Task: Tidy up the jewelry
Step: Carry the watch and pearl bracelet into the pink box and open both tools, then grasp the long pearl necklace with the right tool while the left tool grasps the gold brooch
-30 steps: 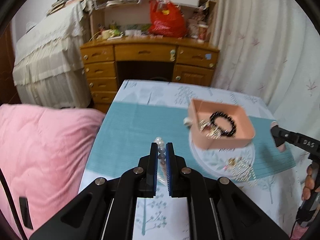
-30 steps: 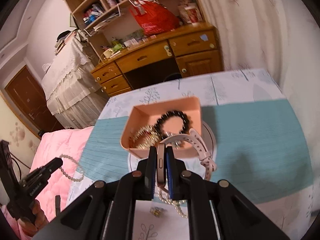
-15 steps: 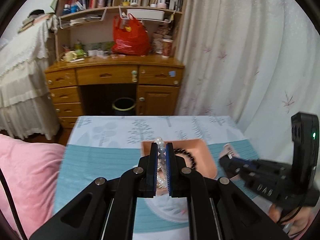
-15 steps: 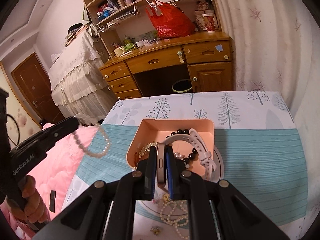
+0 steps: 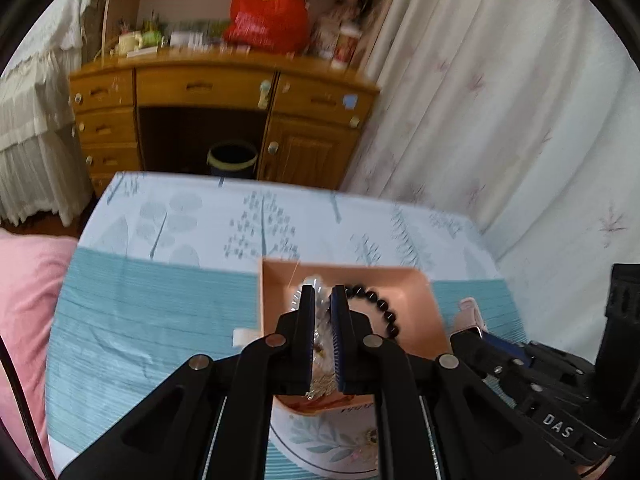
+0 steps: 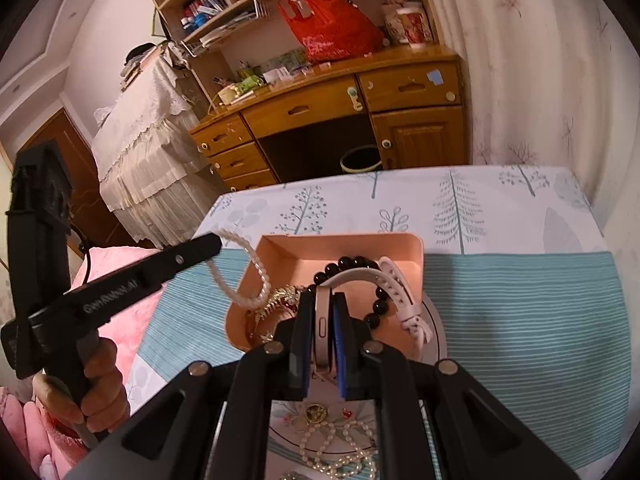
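Left gripper [image 5: 322, 292] clamped on a pearl bracelet [image 6: 240, 276], loop dangling from the tips over the near-left corner of the pink tray [image 6: 416, 256]; seen from the right wrist, reaching in from the left, handle gripped in a hand [image 6: 96, 384]. Right gripper [image 6: 325, 298] closed on the case of a watch [image 6: 322, 320], pale strap [image 6: 400, 292] arcing out to the right over the tray's right side. In the tray: black bead bracelet [image 6: 360, 264] toward the far right, gold chain pieces [image 6: 276, 300] at the near left. Tray resting on a round floral plate [image 6: 434, 320], plate rim showing at right and near side. On the plate, near edge, just beyond the right gripper's body: a pearl necklace [image 6: 332, 452] in a loose heap, a small gold brooch-like piece [image 6: 316, 412] beside it. Plate on a teal striped cloth [image 6: 520, 320] laid across a white tree-print tablecloth [image 6: 452, 200]. Pink bedding [image 5: 20, 300] to the left of the table. Farther off: wooden desk [image 6: 320, 108] with drawers, dark bin [image 6: 360, 160] in its kneehole, red bag [image 6: 328, 28] on the desktop, bookshelves above. Pale curtain [image 5: 500, 100] along the right. Left wrist view motion-blurred.
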{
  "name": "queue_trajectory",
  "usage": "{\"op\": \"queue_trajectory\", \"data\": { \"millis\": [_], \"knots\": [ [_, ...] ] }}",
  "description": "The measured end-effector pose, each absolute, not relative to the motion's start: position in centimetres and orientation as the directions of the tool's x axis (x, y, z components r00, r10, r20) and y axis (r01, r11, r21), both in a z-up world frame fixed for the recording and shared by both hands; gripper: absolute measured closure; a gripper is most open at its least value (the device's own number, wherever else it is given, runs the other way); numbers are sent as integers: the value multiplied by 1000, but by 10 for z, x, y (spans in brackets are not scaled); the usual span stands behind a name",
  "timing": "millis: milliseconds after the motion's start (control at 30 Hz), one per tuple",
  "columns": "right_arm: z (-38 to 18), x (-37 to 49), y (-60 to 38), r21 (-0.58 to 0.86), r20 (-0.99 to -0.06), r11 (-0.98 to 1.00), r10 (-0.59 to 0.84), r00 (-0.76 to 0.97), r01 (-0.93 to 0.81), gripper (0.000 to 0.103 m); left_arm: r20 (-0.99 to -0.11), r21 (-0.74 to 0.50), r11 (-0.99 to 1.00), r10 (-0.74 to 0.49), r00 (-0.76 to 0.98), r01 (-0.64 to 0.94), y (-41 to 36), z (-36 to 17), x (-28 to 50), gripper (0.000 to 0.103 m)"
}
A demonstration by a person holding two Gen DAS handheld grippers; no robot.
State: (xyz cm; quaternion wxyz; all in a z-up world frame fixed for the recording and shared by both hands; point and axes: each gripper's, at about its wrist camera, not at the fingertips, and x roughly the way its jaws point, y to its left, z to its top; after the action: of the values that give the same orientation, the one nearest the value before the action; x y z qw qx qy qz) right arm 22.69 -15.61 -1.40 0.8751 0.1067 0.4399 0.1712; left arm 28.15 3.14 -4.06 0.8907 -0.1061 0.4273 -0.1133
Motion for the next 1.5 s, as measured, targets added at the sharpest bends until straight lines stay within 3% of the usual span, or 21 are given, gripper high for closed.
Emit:
{"op": "queue_trajectory", "data": {
  "millis": [67,133,267,400,500,733,833,867,1100,1267,1500],
  "knots": [
    [-18,228,-155,340,-741,919,394,545,-202,93,-770,-273,958,-272,578,87,29,-47,286,78],
    [-22,230,-155,351,-752,914,405,521,-203,93,-782,-271,960,-265,564,75,29,-50,286,36],
    [-23,225,-159,363,-768,917,394,506,-164,92,-787,-232,970,-231,572,72,27,-43,279,32],
    [-18,216,-163,355,-768,923,379,516,-150,87,-783,-210,975,-215,583,77,26,-33,270,8],
    [-13,204,-169,346,-759,927,369,537,-147,69,-791,-154,985,-168,589,74,23,-25,261,7],
    [2,175,-186,319,-724,937,336,603,-140,66,-751,-157,983,-180,635,92,23,2,228,7],
    [5,159,-192,300,-703,938,339,626,-171,48,-739,-164,976,-216,638,141,20,4,211,7],
    [5,154,-194,295,-700,939,337,630,-174,46,-738,-169,974,-226,636,150,21,3,206,7],
    [-7,126,-191,258,-687,932,361,631,-253,45,-779,-242,958,-285,558,151,24,-38,176,7],
    [-22,109,-181,175,-679,921,369,635,-347,45,-833,-193,970,-243,497,149,19,-72,160,7],
    [-53,97,-170,15,-729,877,337,595,-480,45,-839,-41,943,-211,501,329,-8,-100,132,7]
  ]
}}
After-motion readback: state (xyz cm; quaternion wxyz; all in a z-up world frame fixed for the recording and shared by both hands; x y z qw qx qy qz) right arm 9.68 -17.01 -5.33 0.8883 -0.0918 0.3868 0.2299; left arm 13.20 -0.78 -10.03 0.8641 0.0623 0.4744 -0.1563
